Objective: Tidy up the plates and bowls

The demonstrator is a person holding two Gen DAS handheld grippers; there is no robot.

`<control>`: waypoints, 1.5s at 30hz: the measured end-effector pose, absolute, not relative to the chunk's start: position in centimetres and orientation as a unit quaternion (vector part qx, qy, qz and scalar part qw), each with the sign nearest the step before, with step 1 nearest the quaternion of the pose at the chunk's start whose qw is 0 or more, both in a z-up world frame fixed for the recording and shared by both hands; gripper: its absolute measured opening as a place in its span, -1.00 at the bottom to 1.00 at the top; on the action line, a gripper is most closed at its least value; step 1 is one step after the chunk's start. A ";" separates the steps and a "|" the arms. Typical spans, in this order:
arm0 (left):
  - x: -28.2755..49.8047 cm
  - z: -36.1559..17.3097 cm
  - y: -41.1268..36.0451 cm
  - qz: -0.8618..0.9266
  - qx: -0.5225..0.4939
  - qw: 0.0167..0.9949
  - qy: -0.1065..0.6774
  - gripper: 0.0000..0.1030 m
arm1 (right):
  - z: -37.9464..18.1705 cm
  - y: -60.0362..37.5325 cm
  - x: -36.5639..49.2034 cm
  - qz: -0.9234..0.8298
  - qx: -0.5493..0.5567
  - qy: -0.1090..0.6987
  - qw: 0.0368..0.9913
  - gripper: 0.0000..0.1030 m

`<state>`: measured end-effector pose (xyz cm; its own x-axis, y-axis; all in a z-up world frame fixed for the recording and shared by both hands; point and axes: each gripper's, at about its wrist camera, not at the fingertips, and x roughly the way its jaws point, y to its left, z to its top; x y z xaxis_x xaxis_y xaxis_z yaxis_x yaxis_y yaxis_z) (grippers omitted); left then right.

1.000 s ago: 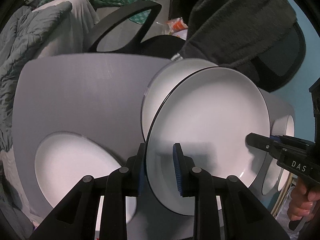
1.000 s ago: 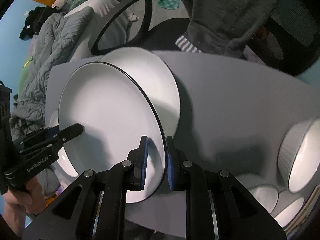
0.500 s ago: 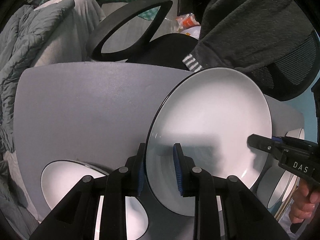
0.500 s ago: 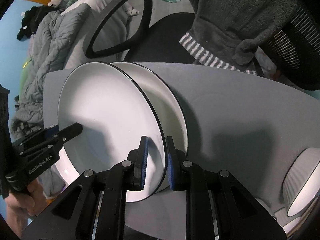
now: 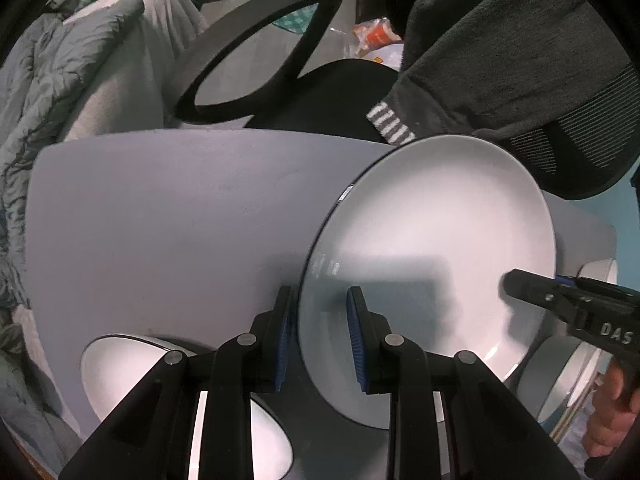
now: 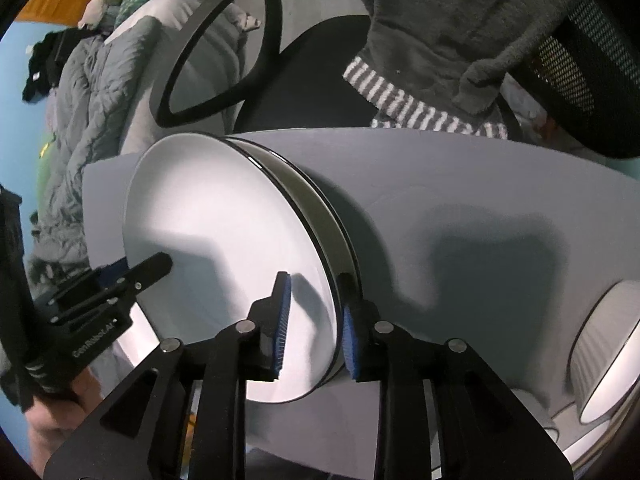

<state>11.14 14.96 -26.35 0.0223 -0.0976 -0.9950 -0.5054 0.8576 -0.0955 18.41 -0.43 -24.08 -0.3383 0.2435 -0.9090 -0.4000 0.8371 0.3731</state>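
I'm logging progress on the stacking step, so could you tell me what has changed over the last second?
The two grippers carried the black-rimmed plate across and down onto the second plate, now almost hidden beneath it. The left gripper and right gripper have both widened, releasing the rim. The ribbed bowl on the grey table stayed put.

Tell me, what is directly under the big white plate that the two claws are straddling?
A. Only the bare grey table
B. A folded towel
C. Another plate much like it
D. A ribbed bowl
C: in the right wrist view, the big white plate has a second black-rimmed plate right beneath it on the grey table; the ribbed bowl stands apart at the right.
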 end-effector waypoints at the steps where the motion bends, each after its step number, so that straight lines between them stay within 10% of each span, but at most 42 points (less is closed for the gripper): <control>1: 11.2 -26.2 15.0 0.152 -0.213 0.682 0.683 -0.49 | -24.1 -0.4 18.5 0.278 -0.050 0.771 0.571 -0.49; 16: 10.8 -25.6 15.0 0.161 -0.185 0.679 0.692 -0.26 | -23.7 0.6 18.0 0.208 -0.053 0.802 0.558 0.01; 45: 8.2 -23.3 13.8 0.146 -0.222 0.682 0.681 -0.07 | -22.8 -0.3 16.3 0.185 -0.024 0.790 0.584 0.15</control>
<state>8.23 13.82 -23.34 0.0293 -0.1039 -0.9942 -0.5019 0.8586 -0.1046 16.31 -0.34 -22.80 -0.3161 0.1770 -0.9321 -0.2542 0.9307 0.2629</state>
